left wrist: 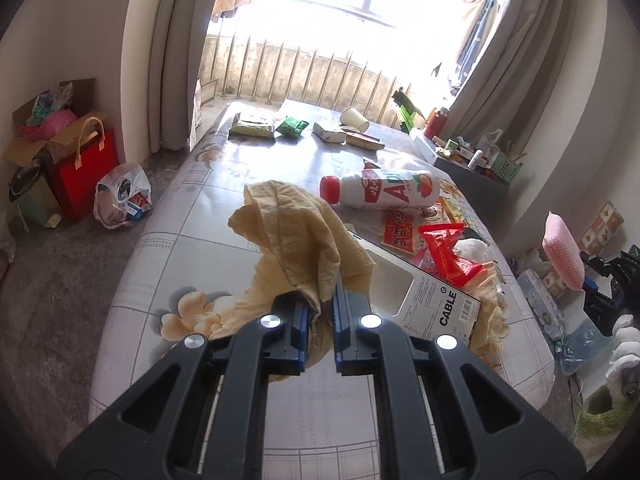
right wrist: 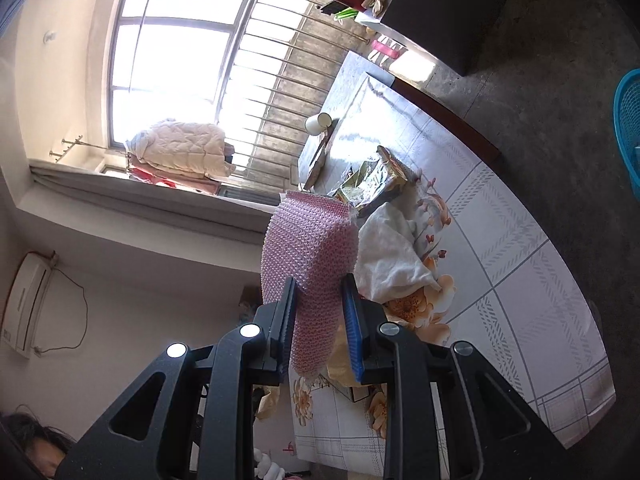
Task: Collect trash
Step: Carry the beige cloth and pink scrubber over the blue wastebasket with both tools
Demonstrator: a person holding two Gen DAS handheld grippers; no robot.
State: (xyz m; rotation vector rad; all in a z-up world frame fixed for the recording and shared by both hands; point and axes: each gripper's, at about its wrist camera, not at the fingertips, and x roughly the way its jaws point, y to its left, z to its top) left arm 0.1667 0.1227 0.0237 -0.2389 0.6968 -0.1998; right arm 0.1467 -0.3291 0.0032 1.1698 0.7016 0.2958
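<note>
The left gripper was clamped on a crumpled yellow cloth, its blue pads pinching a fold while the rest of the cloth rose in a heap above the table. Just right of the cloth lay a white cable box, partly under it, with a red wrapper beside the box and a white bottle with a red cap lying on its side farther back. Green packets and a paper cup sat near the far end of the table. The right gripper held a pink bubble-wrap pouch, squeezed between its fingers and standing up past them, lifted above the table, with a white crumpled rag and a shiny foil bag lying on the floral cover beyond it.
</note>
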